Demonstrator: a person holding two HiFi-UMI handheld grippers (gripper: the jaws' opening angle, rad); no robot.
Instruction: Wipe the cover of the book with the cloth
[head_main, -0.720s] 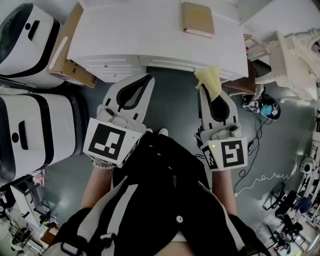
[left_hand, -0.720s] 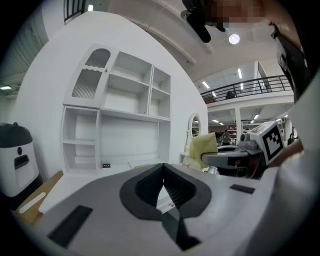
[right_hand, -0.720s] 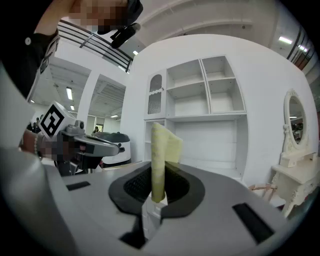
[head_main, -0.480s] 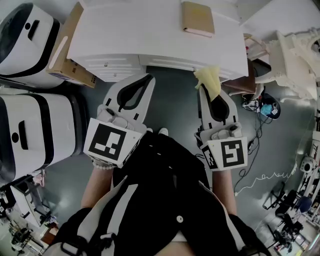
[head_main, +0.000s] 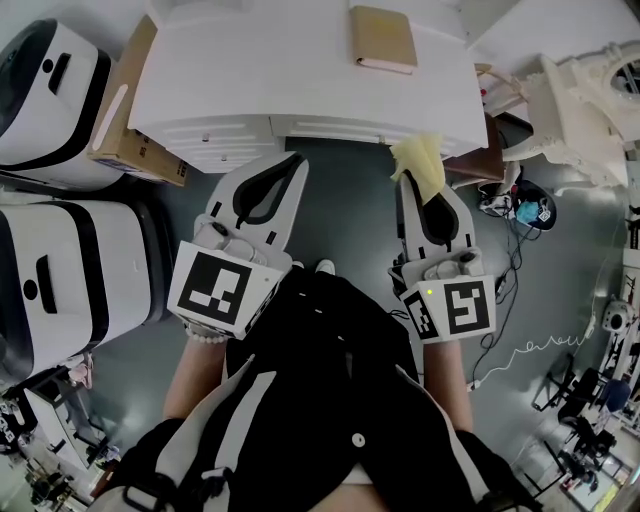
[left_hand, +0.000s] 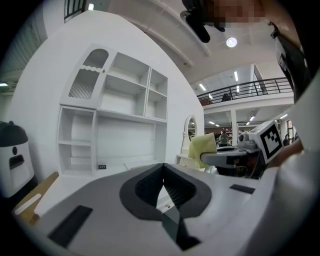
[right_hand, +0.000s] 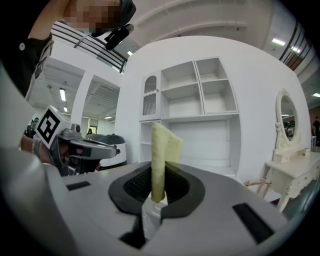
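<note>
Your right gripper (head_main: 418, 188) is clamped on the cloth (head_main: 422, 160), ready for wiping. Left gripper (head_main: 296, 160) is closed and empty. The book (head_main: 383, 38) lies at 12 o'clock on the desk (head_main: 250, 70), not yet reached.

The lower end of the cloth (right_hand: 160, 150) is hidden inside the right claw (head_main: 422, 190) — the desk (head_main: 250, 70) runs off-frame.

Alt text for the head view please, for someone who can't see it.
Seen from above, the right gripper pinches a yellow cloth near the front edge of a white desk where a tan book lies closed. The left gripper is shut and empty beside it.
</note>
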